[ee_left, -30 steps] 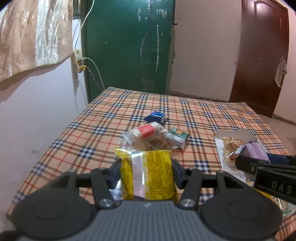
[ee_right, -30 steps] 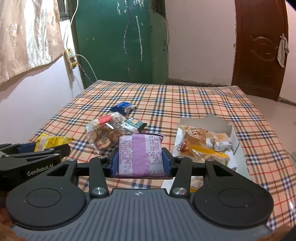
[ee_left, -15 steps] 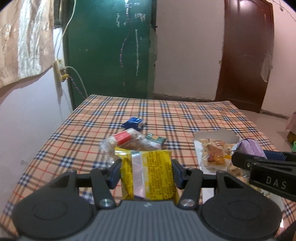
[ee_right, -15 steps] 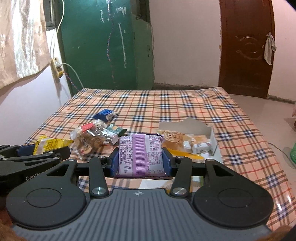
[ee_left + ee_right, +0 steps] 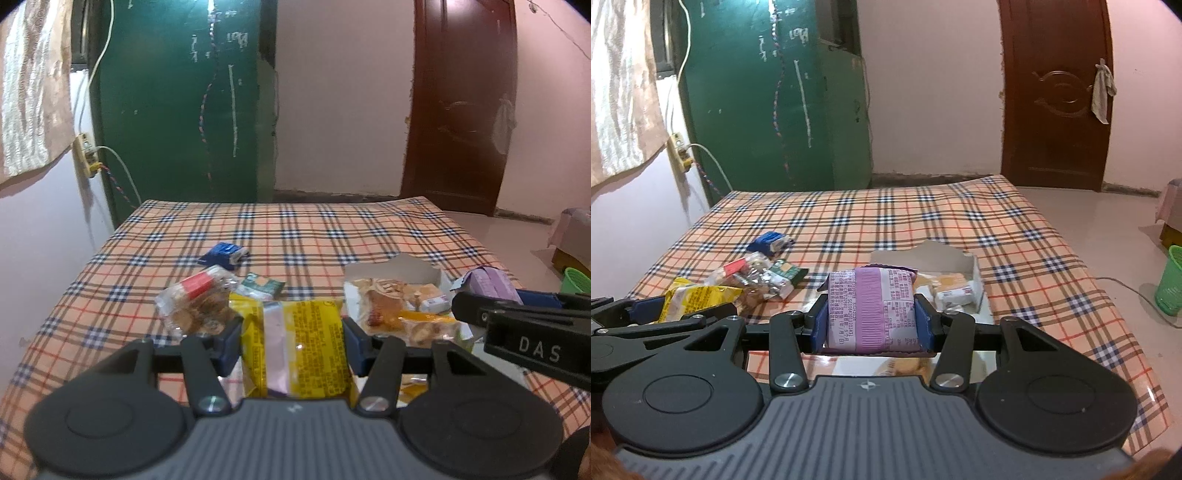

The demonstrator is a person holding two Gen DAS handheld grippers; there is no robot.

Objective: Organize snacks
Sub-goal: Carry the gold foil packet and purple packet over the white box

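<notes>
The table [image 5: 369, 236] wears a peach-tan plaid cloth crossed with navy, white and red lines. On it lie a blue wrapper [image 5: 222, 254], a clear biscuit pack with a red band [image 5: 195, 299], a green-and-white packet [image 5: 260, 286] and an open white box [image 5: 973, 275] of pale and orange snacks, while a yellow packet with a clear middle strip [image 5: 295, 347] and a purple packet with dark print [image 5: 873, 308] sit between blue pads on black grippers. Behind stand a dark green door [image 5: 184, 103] marked with white chalk, a reddish-brown door [image 5: 1056, 92], pink walls and a beige striped curtain [image 5: 33, 85]; a green cup [image 5: 1171, 280] stands on the pale floor.
</notes>
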